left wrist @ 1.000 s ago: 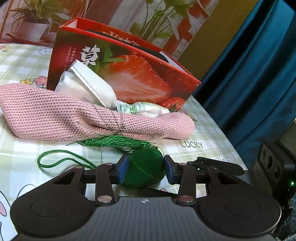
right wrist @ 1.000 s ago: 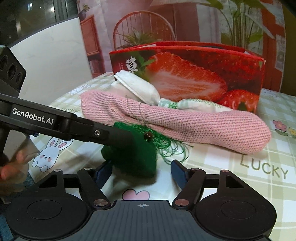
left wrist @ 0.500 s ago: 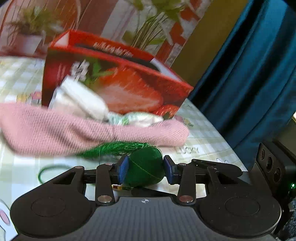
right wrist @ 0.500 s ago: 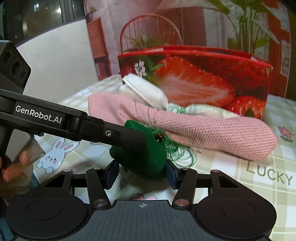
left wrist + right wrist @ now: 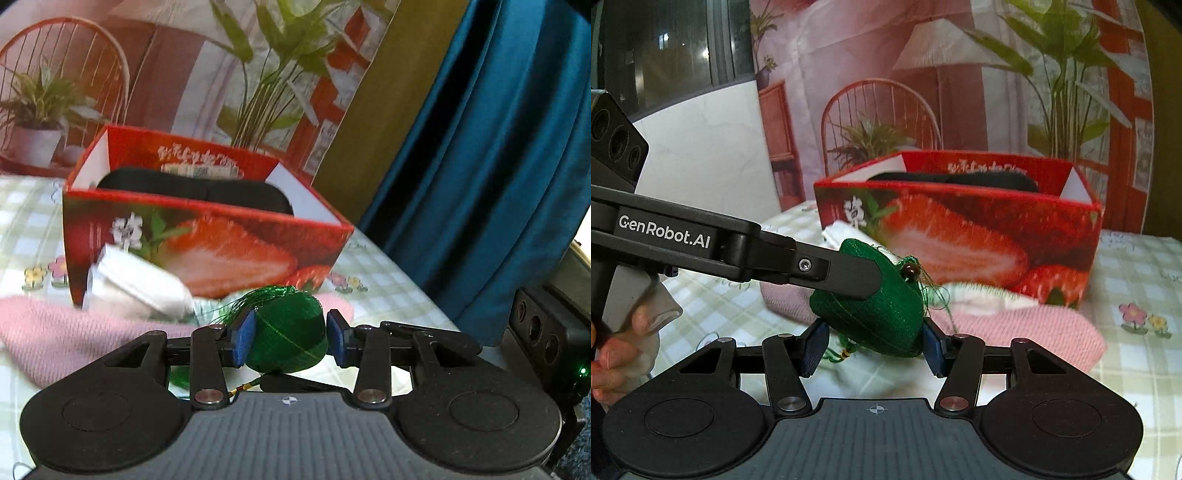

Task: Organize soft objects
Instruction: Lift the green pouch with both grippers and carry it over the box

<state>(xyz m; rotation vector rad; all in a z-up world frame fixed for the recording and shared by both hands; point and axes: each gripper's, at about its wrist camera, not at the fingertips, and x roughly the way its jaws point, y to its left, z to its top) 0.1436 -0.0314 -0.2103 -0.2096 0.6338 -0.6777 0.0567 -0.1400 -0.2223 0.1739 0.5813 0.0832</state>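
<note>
My left gripper (image 5: 290,339) is shut on a green fabric sachet (image 5: 291,341) with a tassel and holds it up above the table. In the right wrist view the same sachet (image 5: 882,317) sits between the pads of my right gripper (image 5: 873,345), which also closes on it, with the left gripper's finger (image 5: 846,275) lying across its top. A red strawberry box (image 5: 207,236) stands behind, open, with dark cloth (image 5: 192,188) inside. A pink knitted cloth (image 5: 74,332) and a white pouch (image 5: 136,288) lie in front of the box.
The table has a green checked cloth (image 5: 1137,354) with flower and rabbit prints. A blue curtain (image 5: 480,166) hangs at the right of the table. A printed backdrop with a chair and plants stands behind the box.
Both grippers have risen with the green sachet, lifting it off the table. My right gripper's jaws have closed in onto it. The box's open top now shows.
</note>
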